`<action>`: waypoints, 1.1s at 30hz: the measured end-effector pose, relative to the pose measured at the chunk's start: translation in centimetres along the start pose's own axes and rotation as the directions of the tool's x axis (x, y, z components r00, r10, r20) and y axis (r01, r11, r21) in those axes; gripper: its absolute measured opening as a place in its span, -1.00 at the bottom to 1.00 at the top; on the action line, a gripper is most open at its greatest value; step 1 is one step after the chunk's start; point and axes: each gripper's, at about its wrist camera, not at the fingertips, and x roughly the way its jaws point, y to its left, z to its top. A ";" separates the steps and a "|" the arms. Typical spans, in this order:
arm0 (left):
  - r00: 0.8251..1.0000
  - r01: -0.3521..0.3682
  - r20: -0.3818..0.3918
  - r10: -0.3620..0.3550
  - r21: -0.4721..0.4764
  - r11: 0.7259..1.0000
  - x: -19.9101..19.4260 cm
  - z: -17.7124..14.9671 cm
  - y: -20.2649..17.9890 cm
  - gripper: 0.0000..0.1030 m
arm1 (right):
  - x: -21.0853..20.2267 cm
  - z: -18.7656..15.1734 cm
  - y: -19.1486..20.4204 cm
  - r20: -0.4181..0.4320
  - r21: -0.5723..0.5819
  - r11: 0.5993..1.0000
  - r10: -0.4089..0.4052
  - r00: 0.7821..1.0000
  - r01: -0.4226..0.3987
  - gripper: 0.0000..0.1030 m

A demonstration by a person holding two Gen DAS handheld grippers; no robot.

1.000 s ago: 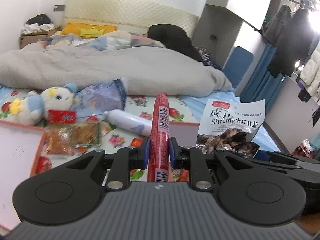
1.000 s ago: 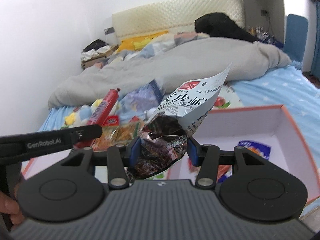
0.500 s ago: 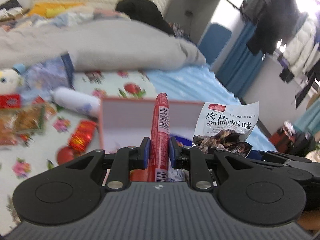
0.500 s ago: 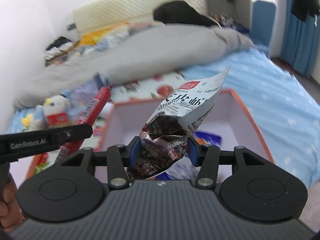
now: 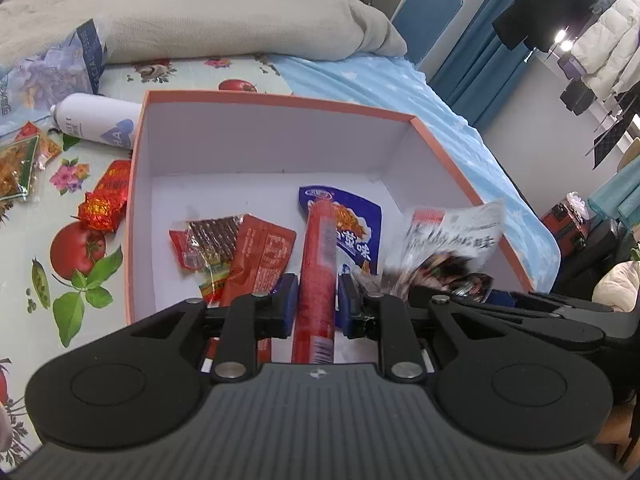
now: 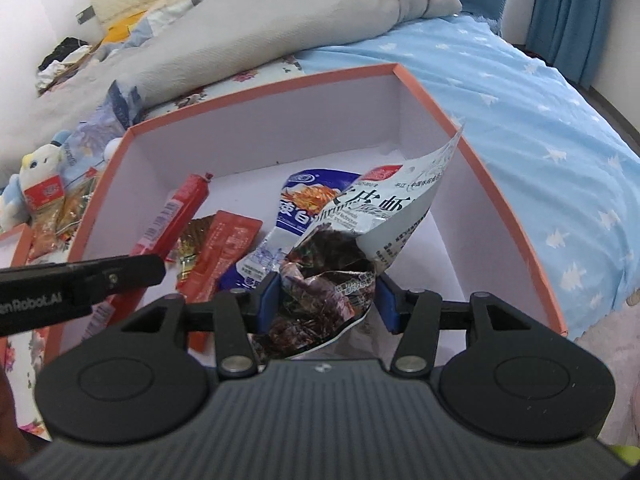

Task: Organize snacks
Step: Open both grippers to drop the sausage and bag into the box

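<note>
Left gripper [image 5: 313,299] is opening over the orange-rimmed white cardboard box [image 5: 276,100]; the red sausage stick [image 5: 318,280] is standing loose between its blue pads. Right gripper [image 6: 326,300] is opening, pads parting from the crinkled foil shrimp snack bag [image 6: 360,240].

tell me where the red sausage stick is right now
In the left wrist view the red sausage stick sits between the opening left tongs, above the orange box, beside the blue packet.
</note>
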 end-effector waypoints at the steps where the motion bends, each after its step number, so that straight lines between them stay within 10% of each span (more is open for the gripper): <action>1: 1.000 -0.008 -0.002 0.008 -0.006 1.000 -0.2 0.2 0.1 -0.12 | 0.1 0.1 -0.1 -0.003 0.005 1.000 -0.001 1.000 0.001 0.26; 3: 1.000 -0.019 0.020 0.019 -0.014 1.000 -1.1 0.5 0.2 0.32 | -0.1 0.2 -0.2 0.005 0.004 1.000 -0.012 1.000 0.012 0.46; 33: 0.928 -0.108 0.353 0.116 -0.043 0.993 -20.7 -3.8 5.7 0.32 | -11.5 -2.7 9.1 0.294 -0.046 0.987 0.159 0.943 -0.152 0.46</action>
